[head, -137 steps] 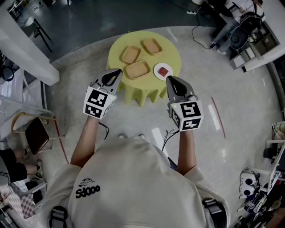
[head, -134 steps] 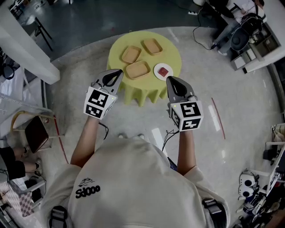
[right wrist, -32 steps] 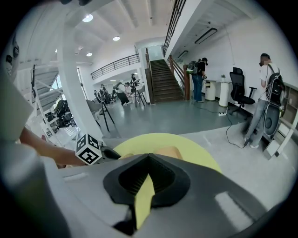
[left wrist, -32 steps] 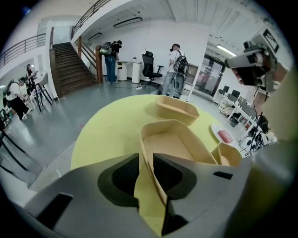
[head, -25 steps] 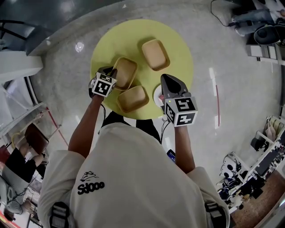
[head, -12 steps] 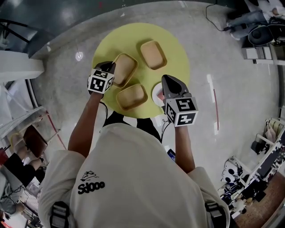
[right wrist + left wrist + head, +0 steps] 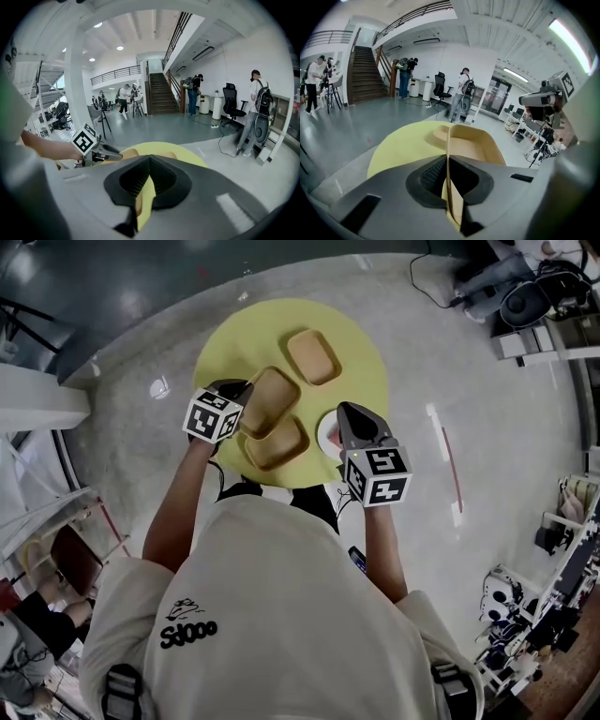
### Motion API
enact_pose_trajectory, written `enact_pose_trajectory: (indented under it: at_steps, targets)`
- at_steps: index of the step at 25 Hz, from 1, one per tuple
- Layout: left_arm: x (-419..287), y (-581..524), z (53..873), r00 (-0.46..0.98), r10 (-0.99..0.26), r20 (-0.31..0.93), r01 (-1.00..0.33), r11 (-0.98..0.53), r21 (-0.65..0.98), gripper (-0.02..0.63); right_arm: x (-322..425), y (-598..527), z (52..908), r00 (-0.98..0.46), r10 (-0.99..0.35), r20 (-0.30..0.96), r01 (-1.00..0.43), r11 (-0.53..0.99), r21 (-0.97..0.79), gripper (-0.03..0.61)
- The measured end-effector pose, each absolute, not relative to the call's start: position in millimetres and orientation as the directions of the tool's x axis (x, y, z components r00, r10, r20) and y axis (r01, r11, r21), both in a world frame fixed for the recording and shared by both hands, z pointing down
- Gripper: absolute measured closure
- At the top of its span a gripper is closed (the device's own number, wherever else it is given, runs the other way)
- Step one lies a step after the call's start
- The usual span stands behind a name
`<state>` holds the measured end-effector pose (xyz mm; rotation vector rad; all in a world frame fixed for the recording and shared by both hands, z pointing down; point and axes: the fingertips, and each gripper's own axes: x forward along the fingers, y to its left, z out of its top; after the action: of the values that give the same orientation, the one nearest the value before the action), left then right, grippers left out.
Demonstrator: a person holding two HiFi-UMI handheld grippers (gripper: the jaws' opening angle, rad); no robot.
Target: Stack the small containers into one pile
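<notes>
**Left gripper pinched a little container**

The left gripper (image 7: 242, 390) had its two fingers closed tight on the thin side wall of one tan container (image 7: 269, 401). In the left gripper view, that wall (image 7: 449, 150) ran straight up between the two dark pads, and both pads pressed on it. The rest of the held container spread out ahead of the jaws, above the round yellow table (image 7: 225, 348).

From the head view, the held container lay just beside a second tan container (image 7: 278, 442), the one closest to the person. Their edges looked like they touched or overlapped there. I could not tell if the held one rested on it or hung a bit above it.

A third tan container (image 7: 312, 356) sat alone on the far side of the table, apart from the other two.

The right gripper (image 7: 349, 412) was over the near right edge of the table. Its fingers were closed together with nothing between them. A white plate (image 7: 324, 430) peeked out just beside it, mostly hidden.

Far behind, some people (image 7: 464, 86) stood near stairs (image 7: 363, 70).
</notes>
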<state>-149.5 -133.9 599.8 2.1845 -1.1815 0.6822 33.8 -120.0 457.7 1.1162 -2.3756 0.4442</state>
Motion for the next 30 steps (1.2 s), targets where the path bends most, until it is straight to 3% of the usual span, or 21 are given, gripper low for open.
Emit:
enact_pose_trajectory:
  at_steps: [14, 30]
  targets:
    - [-90.6, -99.3, 657.6, 0.553, -0.353, 0.755, -0.737, -0.63, 0.246, 0.598, 59.6, -100.9, 471.0, -0.457, -0.694, 0.556, -0.866, 0.491, -0.099, 0.568]
    - [-51.2, -95.5, 662.1, 0.585, -0.283, 0.76, -0.681, -0.68, 0.272, 0.598, 75.8, -96.0, 482.0, -0.41, -0.702, 0.582, -0.897, 0.427, -0.117, 0.568]
